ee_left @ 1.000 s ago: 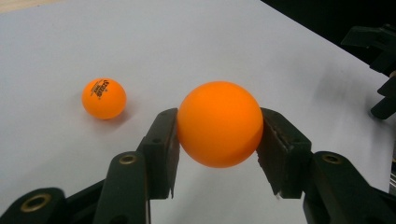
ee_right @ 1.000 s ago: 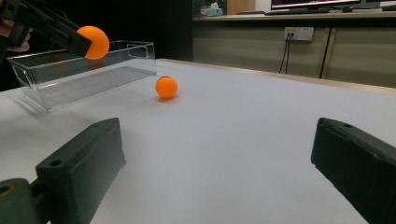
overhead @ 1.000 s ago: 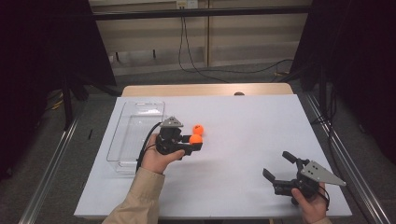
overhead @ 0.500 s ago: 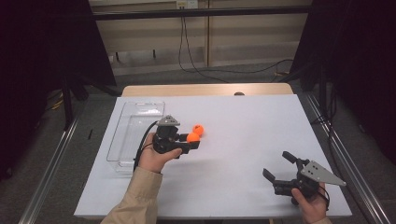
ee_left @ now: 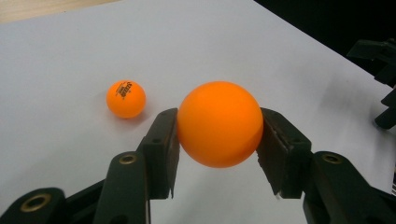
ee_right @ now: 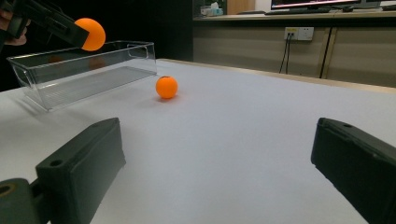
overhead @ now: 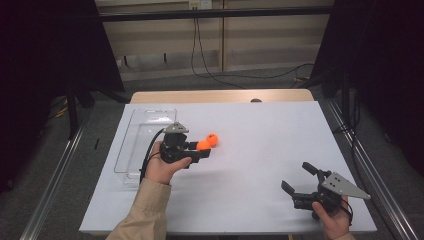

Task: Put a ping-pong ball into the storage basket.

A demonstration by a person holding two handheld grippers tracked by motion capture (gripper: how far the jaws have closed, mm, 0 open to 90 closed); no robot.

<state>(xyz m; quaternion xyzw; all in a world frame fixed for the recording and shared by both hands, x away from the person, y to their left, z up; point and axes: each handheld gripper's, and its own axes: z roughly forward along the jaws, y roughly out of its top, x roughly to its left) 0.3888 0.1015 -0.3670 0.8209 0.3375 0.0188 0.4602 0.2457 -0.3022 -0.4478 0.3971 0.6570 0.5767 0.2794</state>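
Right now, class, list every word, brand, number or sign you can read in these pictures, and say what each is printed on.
Small dark print, a short line with a mark beside it, on the orange ball on the table: too small and blurred to read.
The held ball in the left gripper: no print on the side that faces the camera.
The clear plastic bin: no label to be seen.

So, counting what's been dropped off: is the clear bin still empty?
Empty: the clear bin shows a bare floor; one ball lies outside.

white table (overhead: 260, 135) | wall sockets (ee_right: 299, 33) | floor cables (overhead: 240, 80)
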